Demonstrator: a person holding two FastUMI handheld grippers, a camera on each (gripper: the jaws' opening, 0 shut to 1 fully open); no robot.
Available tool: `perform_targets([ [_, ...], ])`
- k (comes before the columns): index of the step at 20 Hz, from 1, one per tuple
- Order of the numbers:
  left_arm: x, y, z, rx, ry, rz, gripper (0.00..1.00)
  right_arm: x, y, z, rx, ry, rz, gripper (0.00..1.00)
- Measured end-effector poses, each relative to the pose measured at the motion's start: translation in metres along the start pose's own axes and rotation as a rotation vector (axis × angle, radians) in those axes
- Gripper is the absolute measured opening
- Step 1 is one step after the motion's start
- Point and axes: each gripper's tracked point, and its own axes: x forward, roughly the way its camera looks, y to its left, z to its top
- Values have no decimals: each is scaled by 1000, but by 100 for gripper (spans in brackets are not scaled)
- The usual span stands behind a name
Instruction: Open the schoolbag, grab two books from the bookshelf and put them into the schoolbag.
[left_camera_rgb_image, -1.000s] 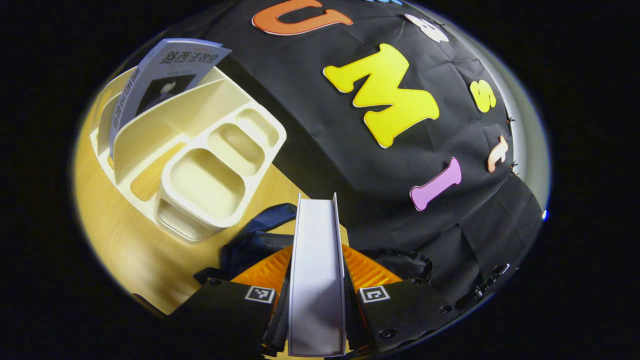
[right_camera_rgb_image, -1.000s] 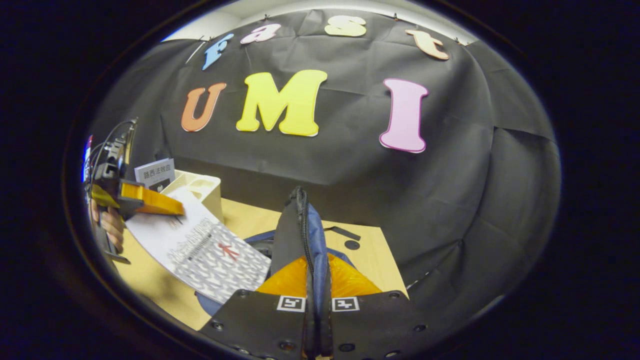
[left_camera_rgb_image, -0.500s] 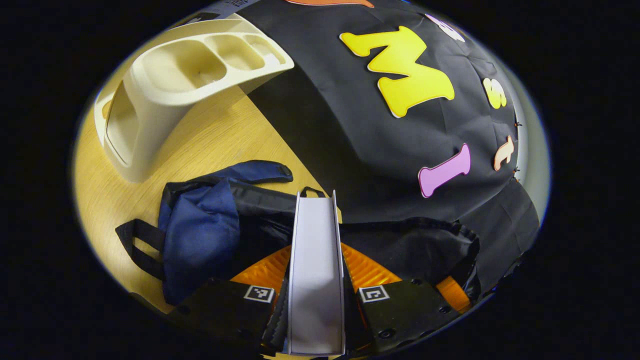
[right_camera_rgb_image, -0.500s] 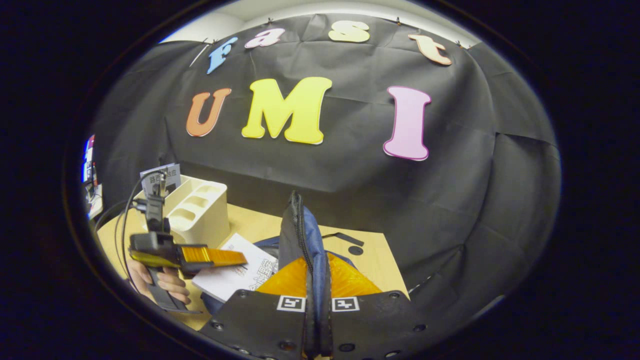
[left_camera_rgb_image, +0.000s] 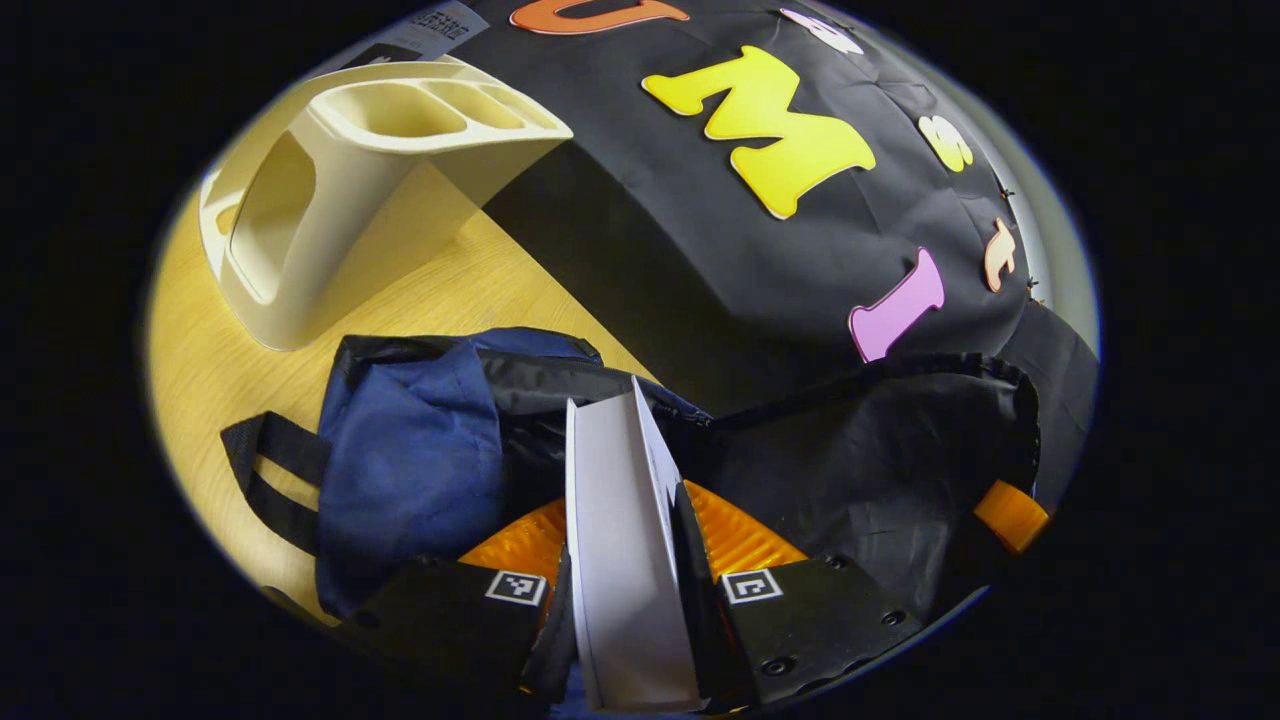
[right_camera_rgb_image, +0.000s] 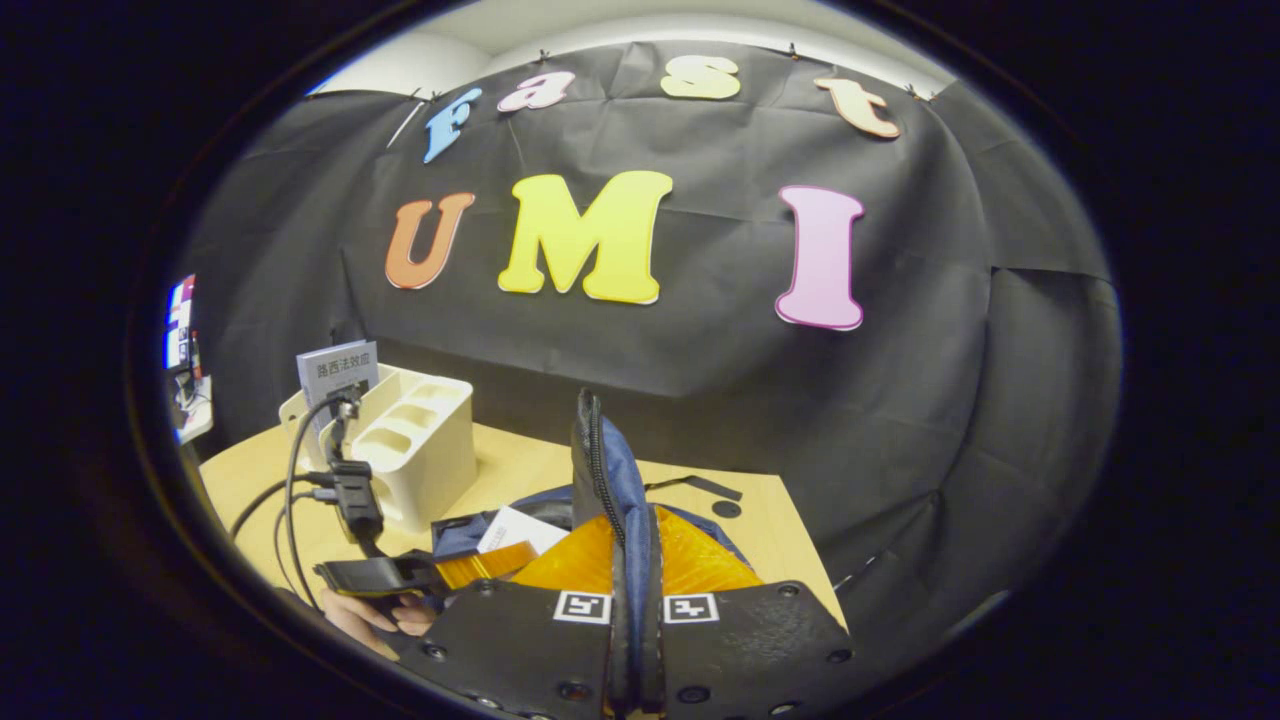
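Note:
My left gripper (left_camera_rgb_image: 628, 520) is shut on a white book (left_camera_rgb_image: 622, 530), held edge-on with its far end just inside the mouth of the blue and black schoolbag (left_camera_rgb_image: 420, 450). In the right gripper view, my right gripper (right_camera_rgb_image: 628, 545) is shut on the schoolbag's zippered rim (right_camera_rgb_image: 600, 470) and holds it up. There the left gripper (right_camera_rgb_image: 470, 568) and the hand holding it are low on the left, and the book's corner (right_camera_rgb_image: 515, 527) pokes into the bag. A second book (right_camera_rgb_image: 338, 368) stands in the cream bookshelf (right_camera_rgb_image: 415, 450).
The cream bookshelf (left_camera_rgb_image: 340, 200) stands on the wooden table (left_camera_rgb_image: 200, 350) to the left of the bag, near the black cloth wall. Black bag straps (left_camera_rgb_image: 270, 480) lie on the table at the left. A cable (right_camera_rgb_image: 290, 480) trails from the left gripper.
The left gripper has lowered and carried the white book from above the table down into the schoolbag's mouth. The right gripper has kept the bag's rim lifted.

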Motion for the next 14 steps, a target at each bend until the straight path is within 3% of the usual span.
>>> perform_targets([
  [3, 14, -10, -9, -8, 3, -10, 50, -3, 6, -4, 31, 3, 36, 4],
  [8, 28, -19, -20, -19, -36, -1, 50, -6, 1, -7, 44, -6, 26, 5],
  [9, 28, -19, -21, -4, -45, 9, 55, -5, -1, -10, 46, 1, 21, 5],
  [10, 29, -18, -22, 13, -49, 17, 51, -4, -2, -11, 51, 6, 17, 5],
  [12, 31, -6, -31, 47, 20, 64, 56, -1, -6, -17, 60, 19, 7, 5],
  [13, 30, 0, -35, 63, 41, 75, 75, -1, -7, -20, 67, 27, 4, 5],
  [14, 30, 4, -36, 47, 56, 76, 83, 1, -7, -23, 76, 38, 5, 5],
])
